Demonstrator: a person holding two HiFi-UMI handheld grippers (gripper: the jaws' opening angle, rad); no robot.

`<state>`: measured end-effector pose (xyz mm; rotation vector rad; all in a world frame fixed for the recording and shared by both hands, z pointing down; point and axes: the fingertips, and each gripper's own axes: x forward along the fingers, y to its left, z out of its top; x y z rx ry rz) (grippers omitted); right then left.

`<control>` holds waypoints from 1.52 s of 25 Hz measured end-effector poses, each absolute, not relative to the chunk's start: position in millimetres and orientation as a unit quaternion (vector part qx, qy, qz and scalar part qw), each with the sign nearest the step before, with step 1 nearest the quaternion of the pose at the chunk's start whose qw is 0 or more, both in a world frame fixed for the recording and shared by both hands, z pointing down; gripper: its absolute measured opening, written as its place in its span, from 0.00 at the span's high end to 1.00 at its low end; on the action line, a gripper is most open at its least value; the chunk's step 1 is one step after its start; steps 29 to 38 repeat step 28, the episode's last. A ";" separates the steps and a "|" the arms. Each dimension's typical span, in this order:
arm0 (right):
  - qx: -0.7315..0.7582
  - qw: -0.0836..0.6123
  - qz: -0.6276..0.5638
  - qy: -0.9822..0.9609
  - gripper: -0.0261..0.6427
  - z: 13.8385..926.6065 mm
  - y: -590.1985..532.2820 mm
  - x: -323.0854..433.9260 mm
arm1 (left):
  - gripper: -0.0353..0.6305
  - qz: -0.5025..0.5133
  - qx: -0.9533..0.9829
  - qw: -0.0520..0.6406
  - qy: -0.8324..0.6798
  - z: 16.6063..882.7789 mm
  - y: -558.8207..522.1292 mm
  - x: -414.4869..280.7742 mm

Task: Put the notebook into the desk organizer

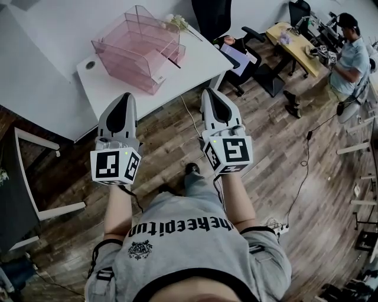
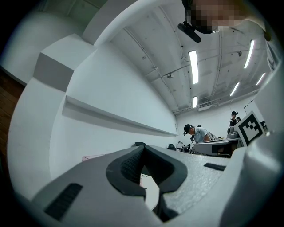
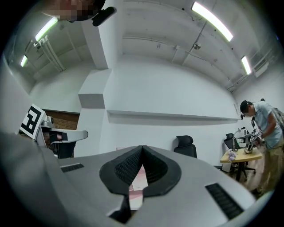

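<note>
Pale pink notebook (image 1: 156, 63) looks already seated in the translucent pink plastic desk organizer (image 1: 118, 52), ahead of both jaw pairs and well apart from them. Left gripper (image 1: 123, 98) and right gripper (image 1: 211, 94): jaws together, nothing between them. Task likely done. White table (image 1: 199, 57) lies ahead of the tips, black office chair (image 1: 211, 17) beyond it. Nothing in the way.

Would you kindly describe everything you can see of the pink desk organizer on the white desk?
The desk organizer is translucent pink, plastic by its look, with stepped compartments split by upright panels, the tallest at the back. It stands upright on the white desk, turned at an angle to the desk's edges. A pale flat sheet seems to lie inside; whether it is the notebook I cannot tell. Neither the left gripper nor the right gripper touches it.
</note>
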<state>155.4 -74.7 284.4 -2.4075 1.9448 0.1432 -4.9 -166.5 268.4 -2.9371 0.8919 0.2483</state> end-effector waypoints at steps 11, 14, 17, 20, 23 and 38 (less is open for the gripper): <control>-0.779 0.017 0.046 0.625 0.96 285.9 -56.7 134.5 | 0.94 0.083 -0.956 0.030 0.279 269.8 -154.6 -19.1; -0.778 0.014 0.046 0.627 0.96 288.1 -55.5 129.6 | 0.94 0.084 -0.957 0.029 0.277 270.9 -152.7 -21.9; -0.777 0.015 0.045 0.628 0.96 288.5 -54.2 125.9 | 0.94 0.084 -0.957 0.030 0.276 270.6 -151.1 -24.1; -0.777 0.015 0.043 0.628 0.96 289.2 -53.5 122.9 | 0.94 0.083 -0.957 0.029 0.276 270.6 -150.2 -26.5; -0.778 0.015 0.042 0.627 0.96 289.6 -53.9 119.7 | 0.94 0.083 -0.957 0.027 0.277 271.1 -151.6 -30.7; -0.777 0.016 0.040 0.628 0.96 290.5 -54.6 113.2 | 0.94 0.085 -0.956 0.024 0.280 272.5 -154.0 -38.4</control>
